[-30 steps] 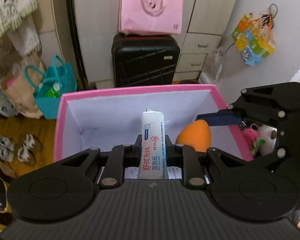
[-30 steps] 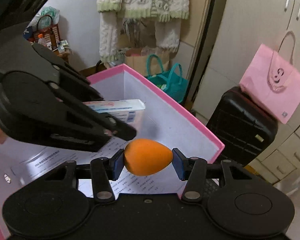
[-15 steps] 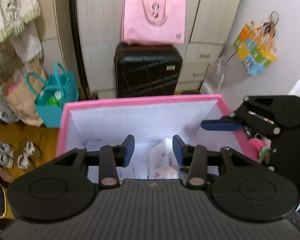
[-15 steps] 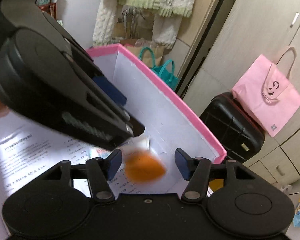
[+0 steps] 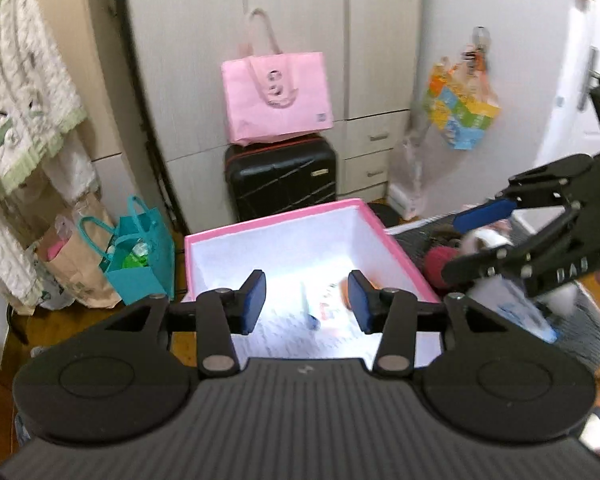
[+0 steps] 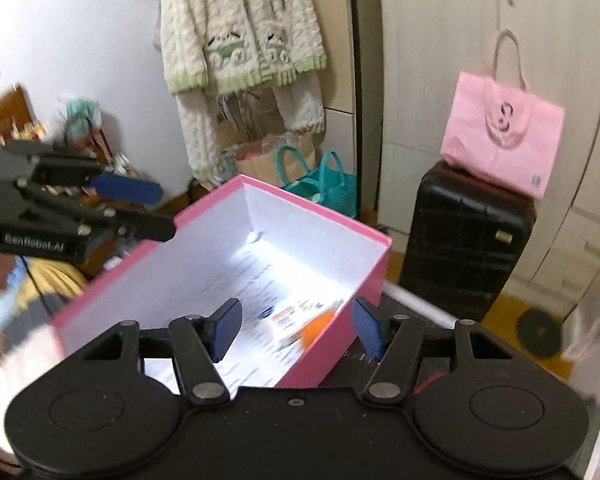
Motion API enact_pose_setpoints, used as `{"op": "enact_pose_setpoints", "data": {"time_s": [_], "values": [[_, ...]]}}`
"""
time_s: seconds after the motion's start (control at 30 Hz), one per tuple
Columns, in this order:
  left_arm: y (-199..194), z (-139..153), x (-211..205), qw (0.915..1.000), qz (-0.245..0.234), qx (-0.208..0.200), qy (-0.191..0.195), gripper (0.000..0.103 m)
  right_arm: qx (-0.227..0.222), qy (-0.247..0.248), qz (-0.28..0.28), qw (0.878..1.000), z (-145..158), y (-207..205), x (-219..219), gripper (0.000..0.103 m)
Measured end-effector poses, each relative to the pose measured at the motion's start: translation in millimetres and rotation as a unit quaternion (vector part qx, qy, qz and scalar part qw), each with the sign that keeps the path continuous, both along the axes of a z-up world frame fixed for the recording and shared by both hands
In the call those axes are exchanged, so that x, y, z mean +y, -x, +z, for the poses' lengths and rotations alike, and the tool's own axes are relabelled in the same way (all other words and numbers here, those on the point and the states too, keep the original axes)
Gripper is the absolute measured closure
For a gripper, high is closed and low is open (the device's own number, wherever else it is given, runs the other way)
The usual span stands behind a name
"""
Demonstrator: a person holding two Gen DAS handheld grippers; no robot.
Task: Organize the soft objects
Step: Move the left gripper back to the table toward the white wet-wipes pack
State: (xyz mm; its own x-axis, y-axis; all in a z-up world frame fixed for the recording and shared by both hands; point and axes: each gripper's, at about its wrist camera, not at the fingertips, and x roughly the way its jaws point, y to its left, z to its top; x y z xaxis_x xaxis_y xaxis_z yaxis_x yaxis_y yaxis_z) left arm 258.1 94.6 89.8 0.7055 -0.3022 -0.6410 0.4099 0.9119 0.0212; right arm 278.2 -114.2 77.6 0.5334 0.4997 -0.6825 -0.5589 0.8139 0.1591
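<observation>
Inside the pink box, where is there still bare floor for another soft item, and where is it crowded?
In the pink box, the floor is bare along the far end wall and the left long wall. The tissue pack and orange sponge crowd the near right corner, against the right wall.

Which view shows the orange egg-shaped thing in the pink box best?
The right wrist view: the orange egg-shaped thing lies blurred but visible on the pink box floor, beside a tissue pack. In the left wrist view only a sliver peeks past a pad.
</observation>
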Motion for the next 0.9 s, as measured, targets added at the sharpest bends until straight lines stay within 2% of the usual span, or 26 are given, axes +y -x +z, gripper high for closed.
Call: {"op": "enact_pose_setpoints", "data": {"time_s": [0.2,0.3,0.53,0.73,0.9], "values": [[47,19,-24,0.9987,-0.050,-0.009,-0.004,0.051,0.005,-0.024,-0.006,1.000,17,54,-23,0.037],[67,21,-38,0.9962,-0.086,0.015,-0.001,0.047,-0.006,-0.019,-0.006,1.000,23,82,-31,0.037],[119,14,-76,0.9901,-0.135,0.008,-0.039,0.042,-0.049,0.003,-0.017,0.999,29,144,-53,0.037],[155,8,-110,0.9820,-0.178,-0.009,-0.061,0.040,-0.063,-0.002,-0.034,0.997,21,184,-79,0.037],[163,-3,-132,0.9777,-0.204,0.000,-0.049,0.039,-0.055,-0.011,-0.052,0.997,7,203,-99,0.036]]}}
